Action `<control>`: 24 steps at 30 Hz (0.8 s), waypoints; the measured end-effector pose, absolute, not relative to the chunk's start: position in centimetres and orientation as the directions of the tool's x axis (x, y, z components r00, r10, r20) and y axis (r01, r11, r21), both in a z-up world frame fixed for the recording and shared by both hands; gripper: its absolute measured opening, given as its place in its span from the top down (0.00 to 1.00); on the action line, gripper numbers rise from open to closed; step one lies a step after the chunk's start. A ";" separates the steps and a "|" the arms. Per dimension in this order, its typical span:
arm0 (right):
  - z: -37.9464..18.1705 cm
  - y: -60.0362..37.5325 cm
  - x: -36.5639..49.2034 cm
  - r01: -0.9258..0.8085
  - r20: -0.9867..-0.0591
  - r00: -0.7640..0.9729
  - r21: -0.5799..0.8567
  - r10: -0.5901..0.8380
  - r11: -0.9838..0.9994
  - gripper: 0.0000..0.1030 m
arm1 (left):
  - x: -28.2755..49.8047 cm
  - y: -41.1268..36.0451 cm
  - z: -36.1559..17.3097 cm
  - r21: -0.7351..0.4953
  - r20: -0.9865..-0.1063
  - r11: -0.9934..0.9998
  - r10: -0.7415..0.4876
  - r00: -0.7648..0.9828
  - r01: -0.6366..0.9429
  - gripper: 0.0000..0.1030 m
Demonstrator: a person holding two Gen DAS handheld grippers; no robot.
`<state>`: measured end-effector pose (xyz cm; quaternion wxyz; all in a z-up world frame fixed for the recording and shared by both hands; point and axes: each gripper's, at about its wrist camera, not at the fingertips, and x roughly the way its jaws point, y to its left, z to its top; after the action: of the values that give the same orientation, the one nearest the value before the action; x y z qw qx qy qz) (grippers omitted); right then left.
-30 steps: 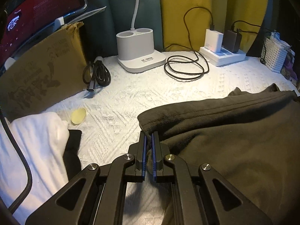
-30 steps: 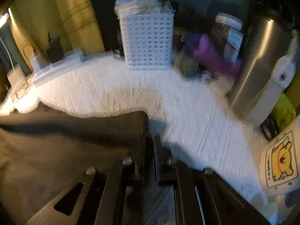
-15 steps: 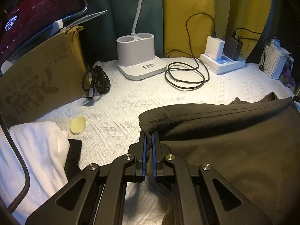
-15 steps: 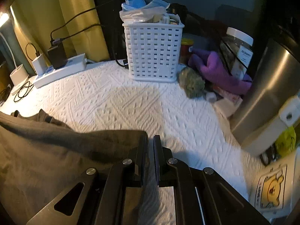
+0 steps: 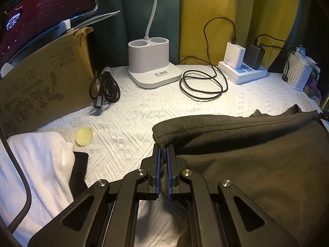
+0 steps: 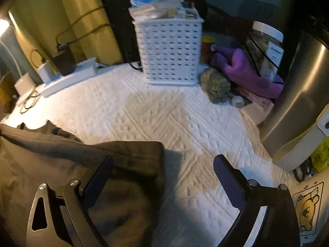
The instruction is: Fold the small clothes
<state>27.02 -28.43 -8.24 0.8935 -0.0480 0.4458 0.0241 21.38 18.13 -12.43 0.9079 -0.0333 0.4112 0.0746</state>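
- Left gripper [image 5: 162, 150] clamped on corner of dark garment [image 5: 246, 154], right half cut off.
- Right gripper [image 6: 162, 164] spread wide, holding nothing, over garment's edge.
- Blurred there: white basket [image 6: 170, 51].
- White textured bench [image 5: 133, 113], yellow curtains [image 5: 205, 16] behind.

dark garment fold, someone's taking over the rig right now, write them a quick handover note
Left gripper: shut on the dark garment at its left corner.
Right gripper: open, jaws spread wide over the garment's right corner, holding nothing.
The garment lies on the white textured cloth, top edge doubled over, so one fold looks laid.
Left: release the left corner, then likely fold again. A white garment waits at the left.
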 end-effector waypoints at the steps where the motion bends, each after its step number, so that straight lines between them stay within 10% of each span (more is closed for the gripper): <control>1: -8.4 -28.2 27.1 -0.086 -0.794 0.608 -0.086 -0.016 0.993 0.04 | 21.4 18.2 -12.6 0.000 -0.755 0.987 0.107 0.647 -0.163 0.96; 4: -8.7 -28.8 27.7 -0.066 -0.792 0.611 -0.052 -0.001 0.996 0.07 | 21.7 18.1 -13.2 -0.003 -0.767 0.987 0.100 0.633 -0.159 0.96; 11: -9.4 -27.6 28.3 -0.157 -0.804 0.590 -0.032 0.067 0.987 0.95 | 21.9 17.5 -13.5 0.001 -0.772 0.991 0.085 0.630 -0.132 0.96; 24: -5.0 -27.0 27.1 -0.105 -0.695 0.719 -0.149 -0.029 0.983 0.96 | 21.2 16.9 -10.1 0.056 -0.645 0.988 0.146 0.750 -0.145 0.96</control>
<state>27.14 -26.96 -5.03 0.9227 -0.0889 0.3746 0.0206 21.24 16.92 -10.14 0.9353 0.0014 0.3451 0.0778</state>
